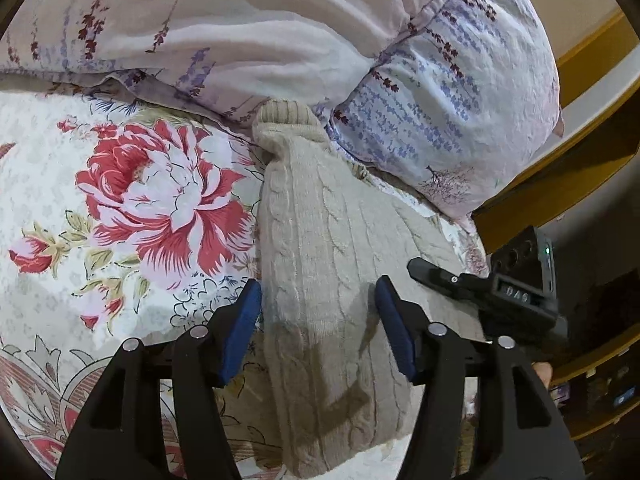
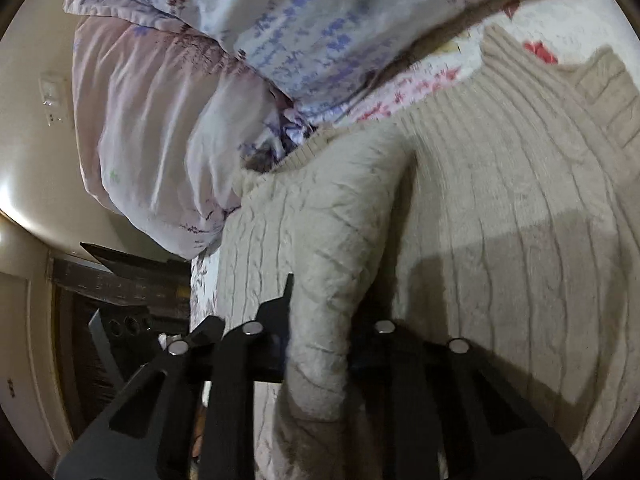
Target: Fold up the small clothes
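Spread across a bed under a floral bedsheet [image 1: 132, 200], red peony print to the left of the sweater. Heaped beyond the sweater's collar, a lavender-print duvet [image 1: 240, 32] and a pillow [image 1: 452, 92].

Lying flat on the sheet, a beige cable-knit sweater [image 1: 336, 264], ribbed collar toward the pillow, one sleeve folded in along its length.

Tilted down toward the sweater, the left gripper [image 1: 318, 320]; jaws standing open, blue pads [image 1: 244, 320] either side of the folded sleeve strip, not pressing it, the knit passing between them.

Angled down likewise over the sweater's right edge, the right gripper [image 2: 318, 344]; jaws closed on a raised fold of sleeve [image 2: 320, 288], knit bunched and lifted between the black fingers. Slightly blurred in the right wrist view.

Seen from the left wrist view, right of the sweater, the right gripper's body with small white characters, too small to read for certain.
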